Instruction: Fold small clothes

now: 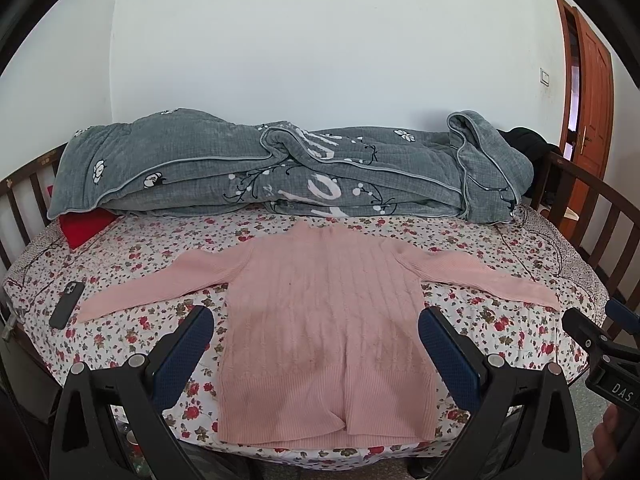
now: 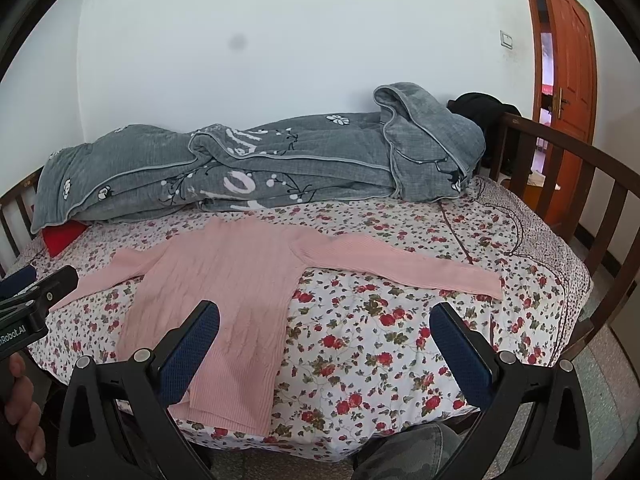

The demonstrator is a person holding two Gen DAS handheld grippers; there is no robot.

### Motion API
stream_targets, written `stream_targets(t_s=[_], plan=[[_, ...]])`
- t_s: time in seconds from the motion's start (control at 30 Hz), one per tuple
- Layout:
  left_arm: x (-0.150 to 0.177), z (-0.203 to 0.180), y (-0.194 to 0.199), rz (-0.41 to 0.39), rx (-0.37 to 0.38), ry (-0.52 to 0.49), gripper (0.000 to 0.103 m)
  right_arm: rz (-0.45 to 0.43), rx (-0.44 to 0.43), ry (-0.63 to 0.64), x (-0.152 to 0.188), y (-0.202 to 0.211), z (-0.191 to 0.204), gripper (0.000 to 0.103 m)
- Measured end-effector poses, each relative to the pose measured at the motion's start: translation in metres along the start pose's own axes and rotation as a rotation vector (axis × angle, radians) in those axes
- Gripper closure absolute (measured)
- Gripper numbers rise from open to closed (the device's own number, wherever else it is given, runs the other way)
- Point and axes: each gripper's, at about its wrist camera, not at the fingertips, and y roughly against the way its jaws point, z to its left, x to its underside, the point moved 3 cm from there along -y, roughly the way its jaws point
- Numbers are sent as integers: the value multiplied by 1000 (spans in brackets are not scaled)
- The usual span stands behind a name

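"DAS" reads on right gripper (image 1: 600, 344); both it and left gripper (image 1: 316, 344) spread wide, empty. Pink sweater (image 1: 324, 320) flat on floral bed (image 1: 500, 332), grey quilt (image 1: 280, 168) behind.

Both wrist views look from the near edge of the floral-sheeted bed (image 1: 120, 264) toward its far edge and the white wall (image 1: 320, 40). The left view faces the pink ribbed knit sweater (image 1: 324, 320) squarely; the right view, further right, shares it (image 2: 224, 292).

Open floral sheet (image 2: 380, 320) lies right of the sweater (image 1: 324, 320); a phone (image 1: 67, 304) lies left, a bunched quilt (image 1: 280, 168) behind
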Motion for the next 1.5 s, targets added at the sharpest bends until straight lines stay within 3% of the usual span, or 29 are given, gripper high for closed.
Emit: stream_targets(t_s=[1.5], plan=[[-7,5,6,-16,0,11,0,-24,0,-4,-3,7,4,0]])
